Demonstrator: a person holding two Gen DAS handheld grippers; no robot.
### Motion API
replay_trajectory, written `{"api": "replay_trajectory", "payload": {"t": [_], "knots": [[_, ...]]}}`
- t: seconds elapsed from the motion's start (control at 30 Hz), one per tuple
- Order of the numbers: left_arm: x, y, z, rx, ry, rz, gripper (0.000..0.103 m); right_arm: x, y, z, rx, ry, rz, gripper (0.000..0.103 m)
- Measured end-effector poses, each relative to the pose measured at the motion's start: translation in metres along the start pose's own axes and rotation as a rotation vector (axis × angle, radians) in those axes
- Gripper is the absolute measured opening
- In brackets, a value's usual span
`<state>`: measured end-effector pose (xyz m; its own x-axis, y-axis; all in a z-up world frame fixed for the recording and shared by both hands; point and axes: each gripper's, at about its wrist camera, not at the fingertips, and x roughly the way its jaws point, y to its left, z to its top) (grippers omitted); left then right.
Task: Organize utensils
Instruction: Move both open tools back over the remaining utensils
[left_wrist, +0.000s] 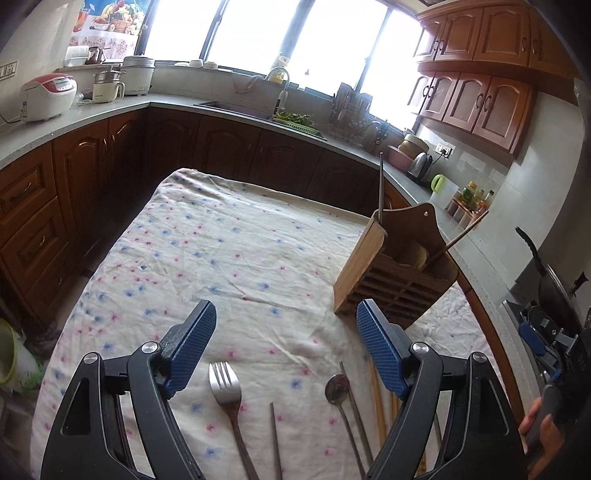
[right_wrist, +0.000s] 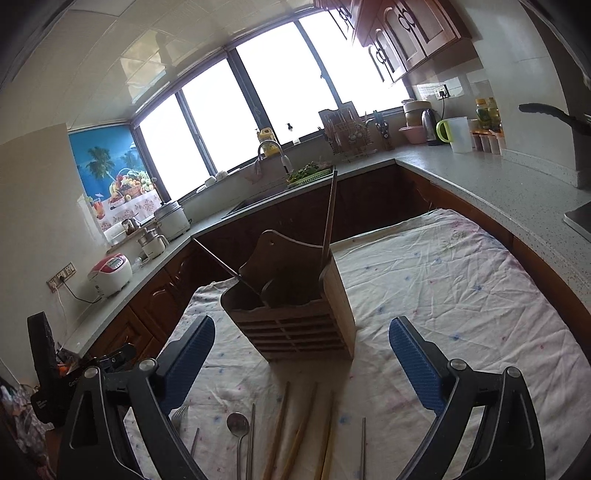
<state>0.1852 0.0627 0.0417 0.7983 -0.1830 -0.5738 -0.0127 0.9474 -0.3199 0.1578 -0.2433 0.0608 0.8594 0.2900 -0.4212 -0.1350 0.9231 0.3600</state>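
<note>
A wooden utensil holder (left_wrist: 391, 273) (right_wrist: 295, 306) stands on the flowered tablecloth (left_wrist: 221, 240), with two chopsticks (left_wrist: 380, 184) (right_wrist: 330, 218) leaning in it. On the cloth at the near edge lie a fork (left_wrist: 225, 387) (right_wrist: 180, 413), a spoon (left_wrist: 338, 387) (right_wrist: 237, 422), metal chopsticks (left_wrist: 275, 435) (right_wrist: 364, 443) and several wooden chopsticks (left_wrist: 376, 398) (right_wrist: 280, 424). My left gripper (left_wrist: 286, 314) hangs open above the fork and spoon, holding nothing. My right gripper (right_wrist: 301, 325) is open and empty too, its fingers spread either side of the holder's near face and short of it.
Counters wrap around the table: a sink with tap (left_wrist: 280, 96), a dish rack (right_wrist: 347, 129), a rice cooker (left_wrist: 48, 96), a kettle (left_wrist: 421, 166). A black pan (left_wrist: 554, 288) sits on the stove to the right. A hand (left_wrist: 543, 424) shows at the right edge.
</note>
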Motion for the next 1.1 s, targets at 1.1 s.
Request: {"api": "replay_trajectory", "payload": {"t": [1.1], "knots": [[-0.001,-0.005,-0.062,0.045,0.172,0.048,0.08,-0.02,-0.016,-0.068,-0.025,0.163,-0.101,0.096]]}}
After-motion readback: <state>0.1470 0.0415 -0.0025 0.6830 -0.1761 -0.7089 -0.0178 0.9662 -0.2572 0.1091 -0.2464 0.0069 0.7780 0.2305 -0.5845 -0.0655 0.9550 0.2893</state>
